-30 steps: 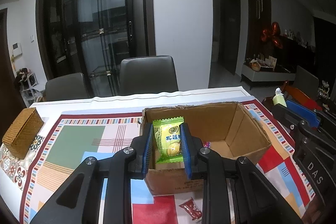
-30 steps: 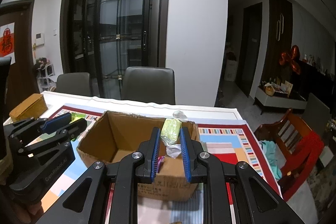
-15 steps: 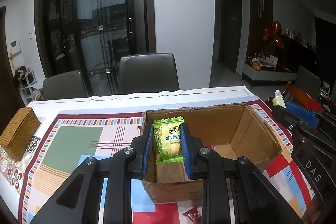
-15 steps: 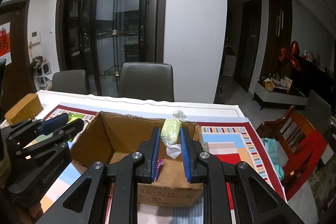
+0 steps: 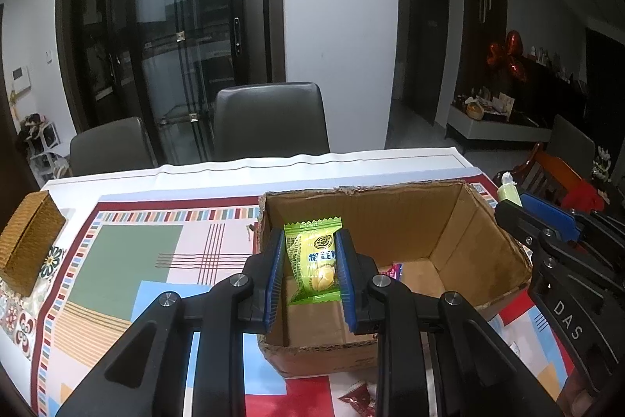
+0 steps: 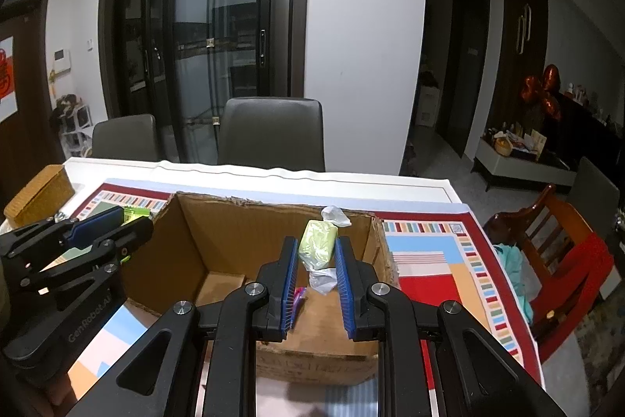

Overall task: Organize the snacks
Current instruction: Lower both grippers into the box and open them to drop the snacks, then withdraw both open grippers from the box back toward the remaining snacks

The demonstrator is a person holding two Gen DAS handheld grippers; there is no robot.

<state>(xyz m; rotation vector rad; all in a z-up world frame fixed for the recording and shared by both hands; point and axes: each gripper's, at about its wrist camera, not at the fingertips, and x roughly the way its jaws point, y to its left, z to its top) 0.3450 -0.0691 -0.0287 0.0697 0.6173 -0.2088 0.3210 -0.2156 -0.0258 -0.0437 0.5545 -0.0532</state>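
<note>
An open cardboard box (image 5: 480, 241) (image 6: 218, 233) stands on the patterned tablecloth. My left gripper (image 5: 310, 262) is shut on a green and yellow snack packet (image 5: 314, 260), held over the box's left part. My right gripper (image 6: 314, 262) is shut on a pale green wrapped sweet (image 6: 317, 244) with white twisted ends, held over the box's right part. A pink wrapped snack (image 5: 393, 270) (image 6: 299, 296) lies on the box floor. Each gripper shows in the other's view: the right one (image 5: 504, 200) at the box's right wall, the left one (image 6: 133, 221) at its left wall.
A red snack packet (image 5: 357, 399) lies on the cloth in front of the box. A woven wicker box (image 5: 27, 241) (image 6: 39, 196) sits at the table's left edge. Two grey chairs (image 5: 269, 122) stand behind the table; a red wooden chair (image 6: 558, 253) is at the right.
Both grippers have moved forward and slightly down with their snacks, so they now hang further over the box opening. The box looks larger and closer in both views.
</note>
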